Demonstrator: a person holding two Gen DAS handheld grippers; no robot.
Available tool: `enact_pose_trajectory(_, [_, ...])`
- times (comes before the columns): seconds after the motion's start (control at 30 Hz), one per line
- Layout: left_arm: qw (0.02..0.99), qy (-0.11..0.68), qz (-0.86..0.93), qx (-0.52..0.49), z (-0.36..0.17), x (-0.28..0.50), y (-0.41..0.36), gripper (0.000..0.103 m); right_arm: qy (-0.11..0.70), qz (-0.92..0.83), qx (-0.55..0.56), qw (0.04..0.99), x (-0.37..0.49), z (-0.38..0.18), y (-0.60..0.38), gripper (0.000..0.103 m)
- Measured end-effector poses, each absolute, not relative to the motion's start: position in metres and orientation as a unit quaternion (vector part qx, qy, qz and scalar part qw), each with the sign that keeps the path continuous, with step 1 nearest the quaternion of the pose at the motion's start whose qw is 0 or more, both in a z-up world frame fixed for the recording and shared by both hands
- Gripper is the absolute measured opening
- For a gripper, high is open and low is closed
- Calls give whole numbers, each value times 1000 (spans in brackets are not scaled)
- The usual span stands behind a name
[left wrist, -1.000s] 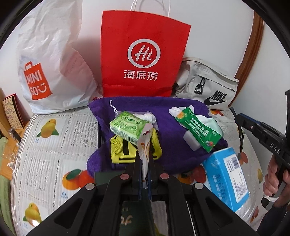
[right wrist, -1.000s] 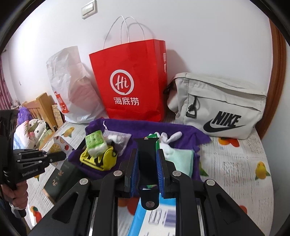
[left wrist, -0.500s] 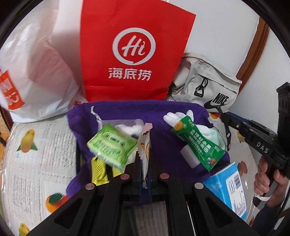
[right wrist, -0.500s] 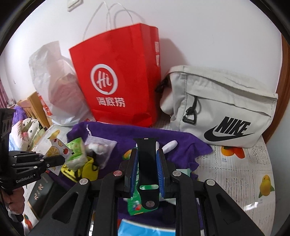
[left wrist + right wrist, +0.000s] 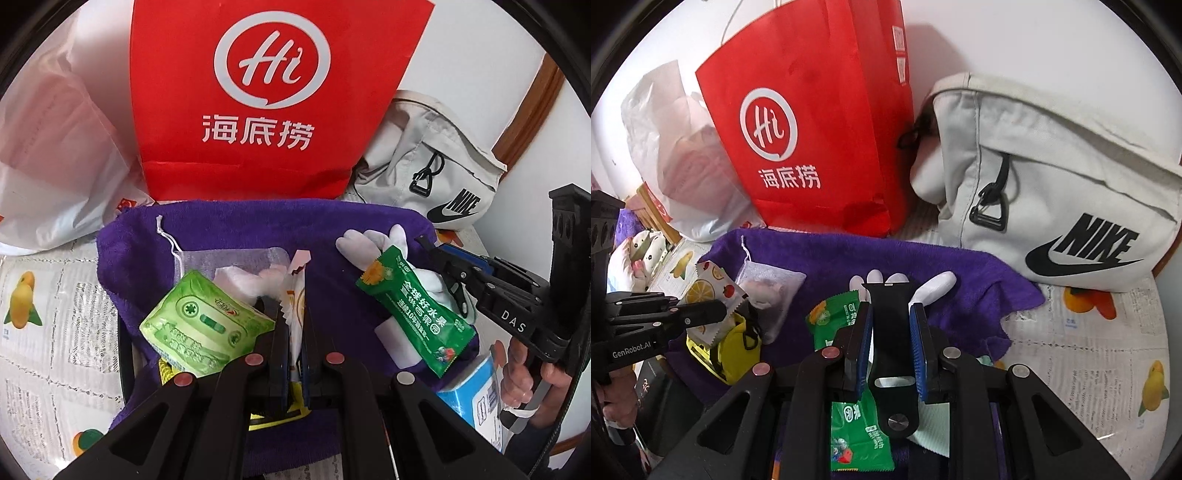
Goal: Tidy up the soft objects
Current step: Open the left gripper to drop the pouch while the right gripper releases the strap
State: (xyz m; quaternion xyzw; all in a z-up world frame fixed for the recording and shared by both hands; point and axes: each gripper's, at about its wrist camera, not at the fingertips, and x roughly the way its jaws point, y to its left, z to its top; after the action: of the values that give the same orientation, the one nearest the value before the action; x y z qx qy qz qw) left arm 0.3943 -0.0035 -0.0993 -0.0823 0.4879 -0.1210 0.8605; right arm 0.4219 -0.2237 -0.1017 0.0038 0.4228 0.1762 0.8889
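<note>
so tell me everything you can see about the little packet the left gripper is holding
The packet is a thin, flat sachet with zigzag-cut edges, white with printed fruit, orange slices and something red, plain in the right wrist view. It looks like crinkly plastic film. The left gripper is shut on its lower part, so it stands nearly upright between the blue pads, top end free. It hangs over the purple towel, close beside the green tissue pack and the mesh pouch; whether it touches them is unclear.
</note>
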Motion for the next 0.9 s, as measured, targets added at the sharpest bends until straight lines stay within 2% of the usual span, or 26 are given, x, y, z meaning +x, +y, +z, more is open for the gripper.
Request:
enact_pose_trajectory(0.07, [859,489,-123,-88,-100,395,-3,10,430,177,4,885,425,-105,-223,21])
enact_pose_trajectory(0.13, [859,488,-124,-92,-100,395,-2,21,433,182,6,883,427,-107,-222,21])
enact_pose_trajectory(0.33, [864,483,-114,-82,-93,393,0,33,434,185,13,881,427,-108,-221,22])
enact_pose_trajectory(0.4, [866,482,-109,-77,-91,391,1,33,434,185,12,882,425,-106,-222,27])
enact_pose_trajectory(0.47, [867,482,-103,-72,-88,389,2,33,431,184,16,883,422,-102,-224,38])
enact_pose_trajectory(0.6, [871,477,-98,-68,-80,379,5,34,423,179,24,888,413,-92,-227,40])
enact_pose_trajectory(0.7, [875,471,-92,-60,-71,366,7,46,418,178,34,890,402,-83,-231,47])
enact_pose_trajectory(0.8, [881,462,-85,-51,-60,346,11,46,409,172,33,896,383,-70,-232,52])
enact_pose_trajectory(0.9, [883,459,-81,-49,-50,324,15,50,390,170,27,904,357,-55,-231,65])
